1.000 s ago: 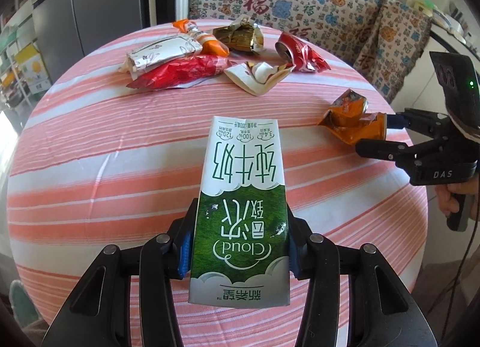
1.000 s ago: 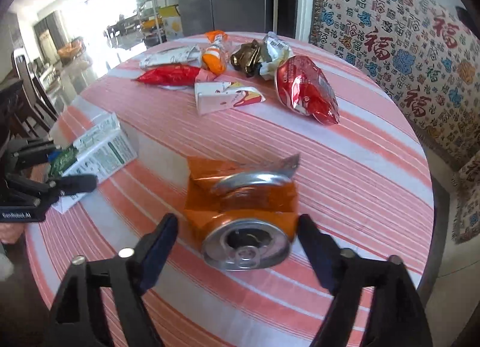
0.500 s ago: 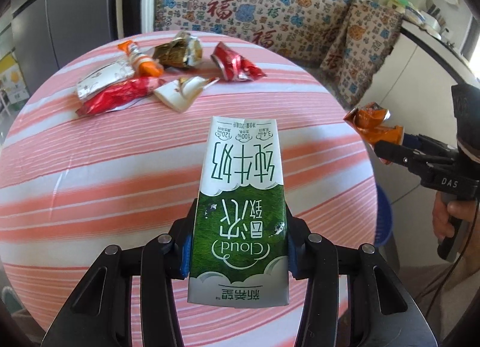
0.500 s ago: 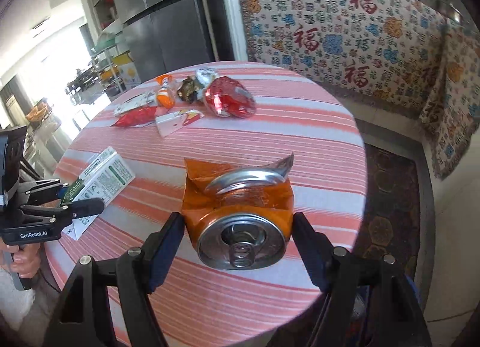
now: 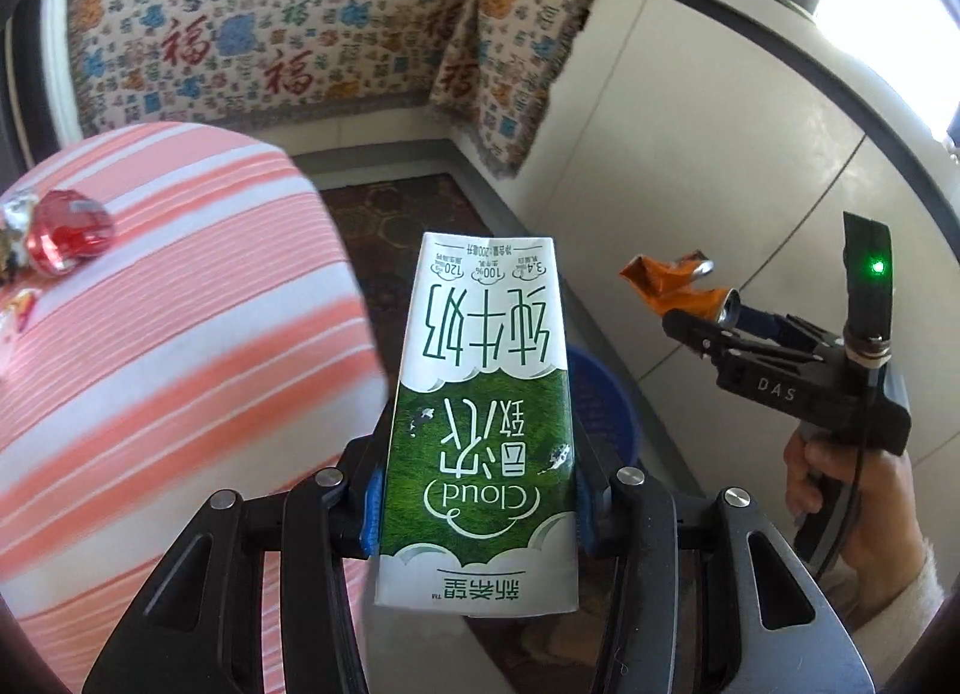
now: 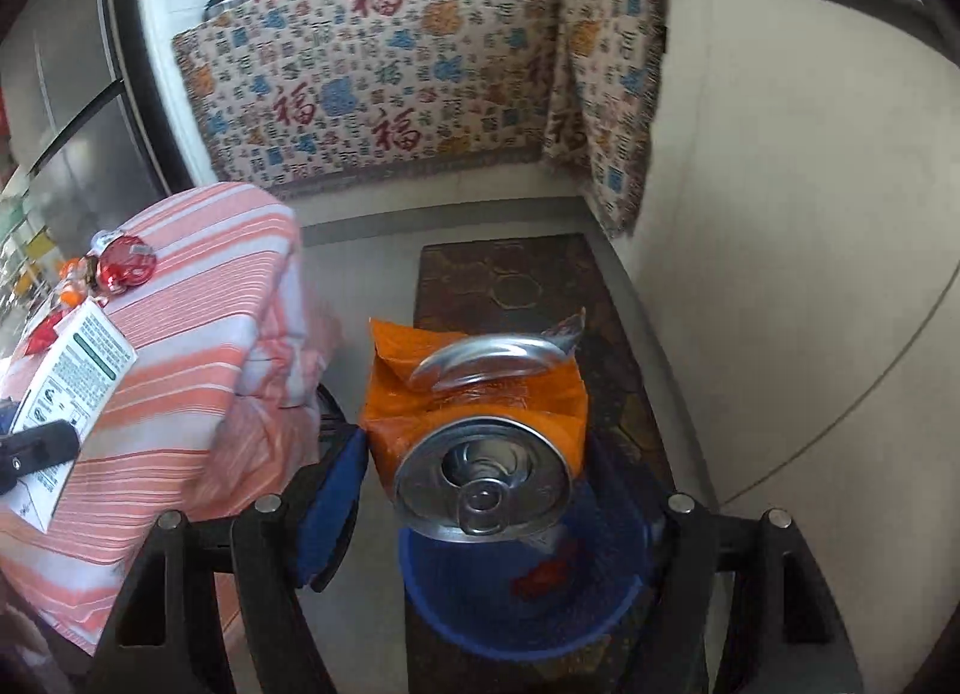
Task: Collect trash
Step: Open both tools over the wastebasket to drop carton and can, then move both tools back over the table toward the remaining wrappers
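My left gripper (image 5: 480, 490) is shut on a green and white milk carton (image 5: 480, 424) and holds it in the air past the table edge, in front of a blue bin (image 5: 606, 412). My right gripper (image 6: 480, 454) is shut on a crushed orange can (image 6: 480, 412) and holds it above the blue bin (image 6: 528, 604), which holds a red scrap. The right gripper with the can (image 5: 678, 289) also shows in the left wrist view, to the right of the carton. The carton (image 6: 72, 388) shows at the left in the right wrist view.
The round table with a pink striped cloth (image 5: 150, 334) is on the left, with a red wrapper (image 5: 66, 232) and other trash on it. A dark mat (image 6: 528, 286) lies on the floor. A white cabinet wall (image 5: 720, 154) stands on the right.
Both grippers have swung right, away from the table, with the carton and the can still held. The blue bin has come into view below the can.
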Tool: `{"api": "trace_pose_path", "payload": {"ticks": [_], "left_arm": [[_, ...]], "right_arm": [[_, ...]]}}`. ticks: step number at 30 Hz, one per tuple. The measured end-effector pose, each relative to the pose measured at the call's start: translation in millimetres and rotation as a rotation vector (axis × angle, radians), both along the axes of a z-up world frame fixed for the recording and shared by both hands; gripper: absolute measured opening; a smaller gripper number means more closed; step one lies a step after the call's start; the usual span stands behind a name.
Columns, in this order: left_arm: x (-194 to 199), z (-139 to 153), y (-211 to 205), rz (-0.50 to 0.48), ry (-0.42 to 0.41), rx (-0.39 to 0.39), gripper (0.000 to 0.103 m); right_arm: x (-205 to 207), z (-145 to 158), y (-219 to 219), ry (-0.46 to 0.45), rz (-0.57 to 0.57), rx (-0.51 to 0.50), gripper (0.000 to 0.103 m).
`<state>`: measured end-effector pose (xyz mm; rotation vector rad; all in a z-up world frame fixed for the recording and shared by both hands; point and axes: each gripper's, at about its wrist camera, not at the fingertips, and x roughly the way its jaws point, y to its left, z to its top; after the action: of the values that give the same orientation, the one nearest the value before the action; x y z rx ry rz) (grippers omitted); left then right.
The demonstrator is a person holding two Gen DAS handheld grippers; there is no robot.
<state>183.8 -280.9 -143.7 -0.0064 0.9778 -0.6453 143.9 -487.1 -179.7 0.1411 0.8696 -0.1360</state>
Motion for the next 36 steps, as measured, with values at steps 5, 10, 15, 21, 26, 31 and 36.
{"api": "trace_pose_path", "payload": {"ticks": [5,10,15,21,26,31,36], "left_arm": [[9,-31,-62,-0.048,0.051,0.016,0.048],[12,-54,-101,-0.07,0.081,0.036,0.048],[15,-71,-123,-0.09,0.1,0.06,0.048],[21,-96,-150,-0.127,0.116,0.073,0.068],[24,-103,-155,-0.103,0.105,0.078,0.088],[12,-74,-123,-0.062,0.036,0.063,0.088],[-8,-28,-60,-0.026,-0.026,0.035,0.088]], "right_arm": [[-10,-24,-50,0.062,-0.106,0.087,0.075],[-7,-40,-80,0.089,-0.174,0.172,0.075],[-4,-54,-106,0.092,-0.24,0.245,0.075],[-5,-60,-125,0.073,-0.307,0.32,0.077],[-8,-62,-131,0.031,-0.342,0.4,0.087],[-8,-40,-126,-0.046,-0.337,0.326,0.087],[3,-11,-100,-0.108,-0.297,0.205,0.087]]}}
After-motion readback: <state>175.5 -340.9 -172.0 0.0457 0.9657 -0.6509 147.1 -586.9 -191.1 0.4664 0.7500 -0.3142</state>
